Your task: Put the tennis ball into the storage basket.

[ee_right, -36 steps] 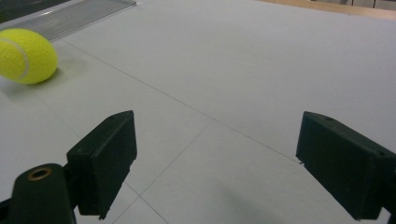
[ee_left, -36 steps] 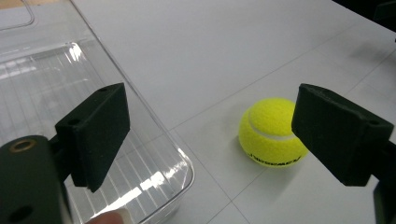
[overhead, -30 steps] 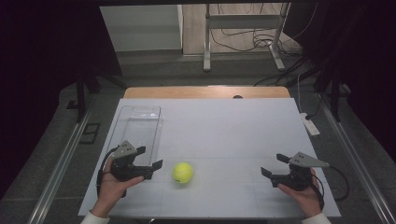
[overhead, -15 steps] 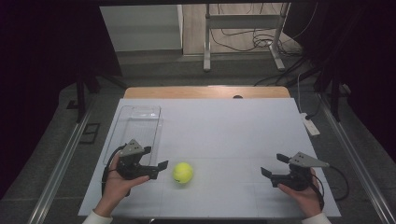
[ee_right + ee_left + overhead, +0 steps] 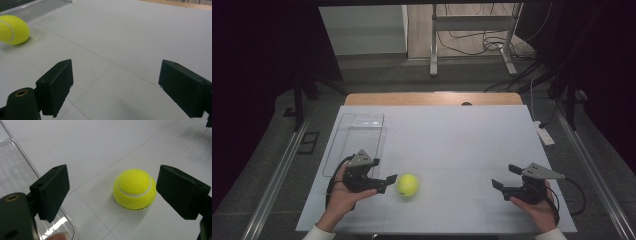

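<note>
Left hand-held gripper [image 5: 388, 181] gapes just beside tennis ball [image 5: 408, 184].

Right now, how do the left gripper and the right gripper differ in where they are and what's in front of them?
The left gripper sits near the tennis ball, which lies just ahead of its open fingers; the right gripper is far from the ball, with bare white table ahead of its fingers. The left gripper is beside the clear tray; the right is well away from it. Both are hand-held, open, holding nothing, and point toward the table's middle.
</note>
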Motion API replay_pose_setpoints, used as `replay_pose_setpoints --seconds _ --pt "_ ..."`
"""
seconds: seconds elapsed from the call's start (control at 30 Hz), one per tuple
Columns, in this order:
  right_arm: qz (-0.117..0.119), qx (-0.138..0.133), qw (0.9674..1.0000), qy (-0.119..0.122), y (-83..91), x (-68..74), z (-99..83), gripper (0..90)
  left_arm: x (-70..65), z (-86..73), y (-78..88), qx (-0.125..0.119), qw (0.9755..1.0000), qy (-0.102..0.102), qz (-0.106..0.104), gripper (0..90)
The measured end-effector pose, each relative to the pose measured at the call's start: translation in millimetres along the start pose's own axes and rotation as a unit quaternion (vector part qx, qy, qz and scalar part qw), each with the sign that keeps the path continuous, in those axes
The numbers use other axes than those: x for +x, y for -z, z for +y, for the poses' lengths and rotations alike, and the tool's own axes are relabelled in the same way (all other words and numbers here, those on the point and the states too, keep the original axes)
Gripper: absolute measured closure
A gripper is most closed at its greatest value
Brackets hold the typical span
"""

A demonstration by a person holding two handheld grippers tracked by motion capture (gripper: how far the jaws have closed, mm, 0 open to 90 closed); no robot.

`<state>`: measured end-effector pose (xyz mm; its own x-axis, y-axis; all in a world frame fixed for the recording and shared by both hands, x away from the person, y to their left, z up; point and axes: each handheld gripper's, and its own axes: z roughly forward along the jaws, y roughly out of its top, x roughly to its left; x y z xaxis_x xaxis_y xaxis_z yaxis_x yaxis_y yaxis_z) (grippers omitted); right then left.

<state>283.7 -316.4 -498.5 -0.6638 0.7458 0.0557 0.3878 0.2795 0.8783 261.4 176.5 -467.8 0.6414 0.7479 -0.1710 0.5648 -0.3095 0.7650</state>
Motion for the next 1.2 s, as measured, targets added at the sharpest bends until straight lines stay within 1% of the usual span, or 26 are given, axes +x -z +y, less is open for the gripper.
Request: replay_pose_setpoints --seconds 0.23,0.53,0.83,1.0,1.2 --pt "0.001 0.0 1.0 0.0 -0.1 0.2 0.1 12.8 -4.7 3.0 -5.1 0.009 0.9999 -0.009 -0.006 13.0" --pt "0.0 0.0 1.0 0.001 -0.1 0.0 0.0 12.8 -8.5 6.9 -9.7 0.014 0.9997 -0.014 -0.011 13.0" --pt "0.0 0.001 1.0 0.001 0.1 -0.2 -0.2 12.8 -13.0 10.9 -16.6 0.024 0.9993 -0.024 -0.018 13.0" --pt "-0.001 0.001 1.0 0.001 0.1 0.0 -0.2 12.8 -14.0 13.5 -18.2 0.025 0.9991 -0.026 -0.021 13.0" --pt "-0.002 0.002 1.0 0.003 -0.1 -0.4 -0.1 12.9 -15.0 16.7 -23.5 0.032 0.9988 -0.027 -0.025 13.0"
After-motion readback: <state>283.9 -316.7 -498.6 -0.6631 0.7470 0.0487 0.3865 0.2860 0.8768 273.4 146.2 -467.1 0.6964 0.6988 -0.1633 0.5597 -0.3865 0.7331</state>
